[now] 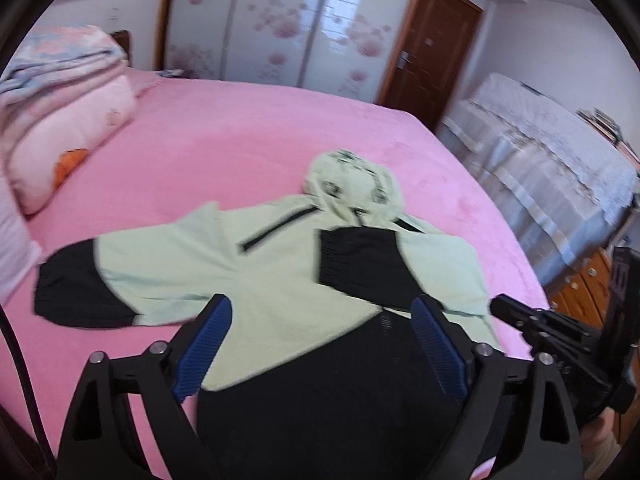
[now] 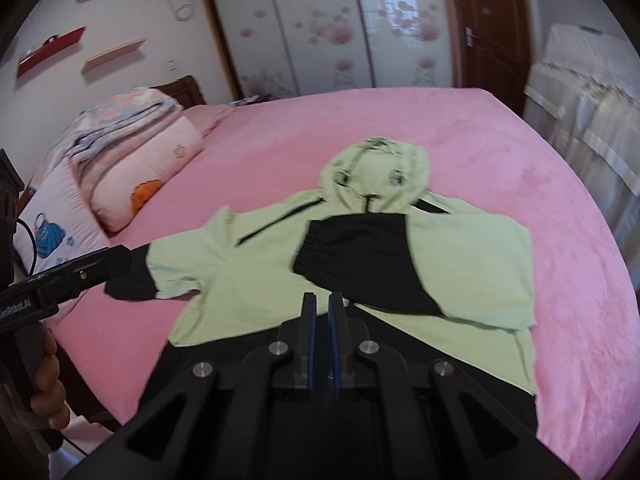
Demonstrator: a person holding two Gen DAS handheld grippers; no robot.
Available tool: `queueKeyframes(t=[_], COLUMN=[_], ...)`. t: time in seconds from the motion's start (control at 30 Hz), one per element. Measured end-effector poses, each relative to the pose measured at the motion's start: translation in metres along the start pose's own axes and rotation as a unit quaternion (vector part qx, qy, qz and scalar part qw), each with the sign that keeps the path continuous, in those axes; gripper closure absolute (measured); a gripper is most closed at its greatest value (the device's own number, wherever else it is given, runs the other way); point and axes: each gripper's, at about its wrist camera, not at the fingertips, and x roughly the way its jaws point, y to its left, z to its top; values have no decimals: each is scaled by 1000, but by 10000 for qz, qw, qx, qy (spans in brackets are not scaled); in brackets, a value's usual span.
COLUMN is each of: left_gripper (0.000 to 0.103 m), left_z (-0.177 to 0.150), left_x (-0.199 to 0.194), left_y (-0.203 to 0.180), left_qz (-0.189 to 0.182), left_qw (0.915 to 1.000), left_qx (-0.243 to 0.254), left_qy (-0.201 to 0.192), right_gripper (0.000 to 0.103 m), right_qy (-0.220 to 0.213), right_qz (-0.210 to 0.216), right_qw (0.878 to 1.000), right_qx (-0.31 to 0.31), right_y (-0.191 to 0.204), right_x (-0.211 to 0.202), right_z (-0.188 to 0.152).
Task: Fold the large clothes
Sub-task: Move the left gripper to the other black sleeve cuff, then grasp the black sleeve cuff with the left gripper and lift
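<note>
Left wrist view: left gripper (image 1: 322, 344) jaws wide apart, nothing between them, above hoodie hem | right wrist view: right gripper (image 2: 322, 312) jaws closed together, empty | light green and black hoodie (image 2: 248, 264) flat on pink bed (image 2: 520, 152), one black-cuffed sleeve (image 2: 360, 248) folded across chest, other sleeve (image 1: 84, 288) spread out, hood (image 2: 378, 176) toward the floral wardrobe (image 2: 320, 24)

My left gripper (image 1: 322, 334) sitting at bottom centre of left wrist view, jaws standing wide apart, blue pads (image 1: 204, 354) facing inward, nothing pinched between them. My right gripper (image 2: 322, 312) sitting at bottom centre of right wrist view, jaws pressing nearly together, only thin slit showing, gripping nothing. Both pointing forward and downward. My left hand (image 2: 48, 376) wrapping around handle at lower left edge of right wrist view.
</note>
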Motion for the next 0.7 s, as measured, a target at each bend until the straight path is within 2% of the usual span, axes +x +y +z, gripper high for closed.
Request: queueKeyframes(t=[0.13,0.27,0.4,0.47,0.53,0.7], left_gripper=[12,12,12,12,12,12], left_z=[1,-3,-9,-14,-21,-47], left_x=[-22,-31,-25,-15,-1,42], left_y=[70,135,201,232,263,341], left_qz=[713,1122,1282,1369,1459,1438], left_qw=[9972,9923,9860,9818,9757,9554], left_qx=[-202,-512,-1070,-1318,-1632,-2543], left_qy=[-140,-147,-24,23,103,443], right_gripper=[97,97,96,89,79,79], right_qy=[-32,-33,103,139,172,385], right_qz=[232,478,657,741,759,828], right_qw=[9993,9976,9959,9948,9942,9919], right_qx=[-281,-505,-621,-678,-747,-885], right_y=[50,101,144,162,178,208], right_x=[18,47,86,105,123,168], right_z=[13,24,30,30,30,27])
